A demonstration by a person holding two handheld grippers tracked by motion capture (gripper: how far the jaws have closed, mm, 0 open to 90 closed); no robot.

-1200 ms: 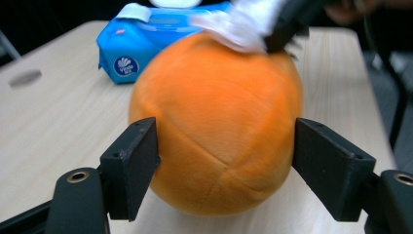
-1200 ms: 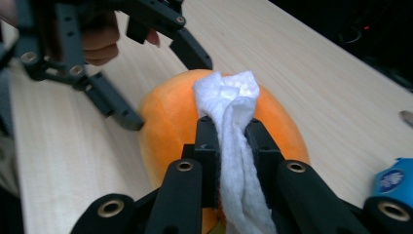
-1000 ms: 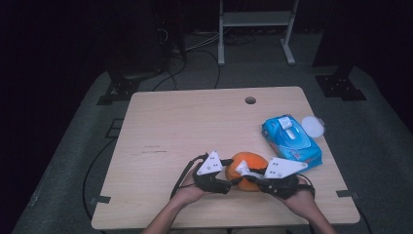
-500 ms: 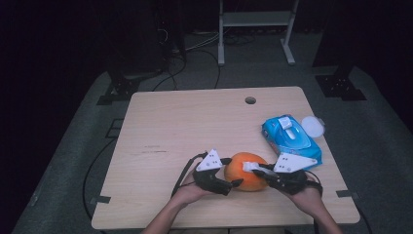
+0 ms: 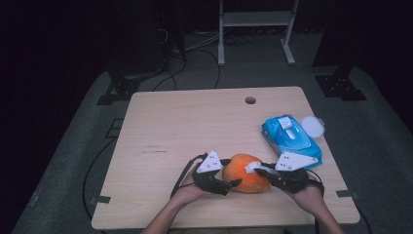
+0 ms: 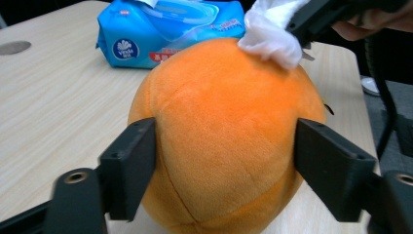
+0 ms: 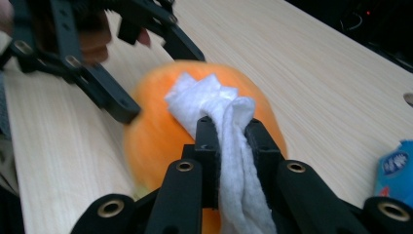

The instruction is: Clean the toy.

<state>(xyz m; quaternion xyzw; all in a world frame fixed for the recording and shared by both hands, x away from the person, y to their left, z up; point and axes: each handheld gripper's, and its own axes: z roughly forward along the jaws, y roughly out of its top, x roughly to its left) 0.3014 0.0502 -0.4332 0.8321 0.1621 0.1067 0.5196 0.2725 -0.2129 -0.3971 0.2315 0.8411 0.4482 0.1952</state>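
The round orange plush ball (image 5: 247,173) is sitting near the front edge of the light wooden tabletop (image 5: 195,126), between the two hands. It is bracketed by the left hand-held gripper (image 5: 233,185) — the jaws have just been closing, after having opened wider half a second ago, and the ball is between them; in the left gripper view the pads appear set against its sides, though firm pressure cannot be confirmed. The crumpled white wet wipe (image 7: 219,105) is pinched tight in the right hand-held gripper (image 7: 229,127), whose jaws are closed on it, and is laid on the upper surface of the ball. Compared with a second ago, more of the ball is exposed and the wipe has been brought onto its top — wiping is judged to be under way, with the ball being re-gripped for steadying. The blue pack of wet wipes (image 5: 290,137) lies to the right, near the ball, with a small white round lid (image 5: 312,126) just beyond it.
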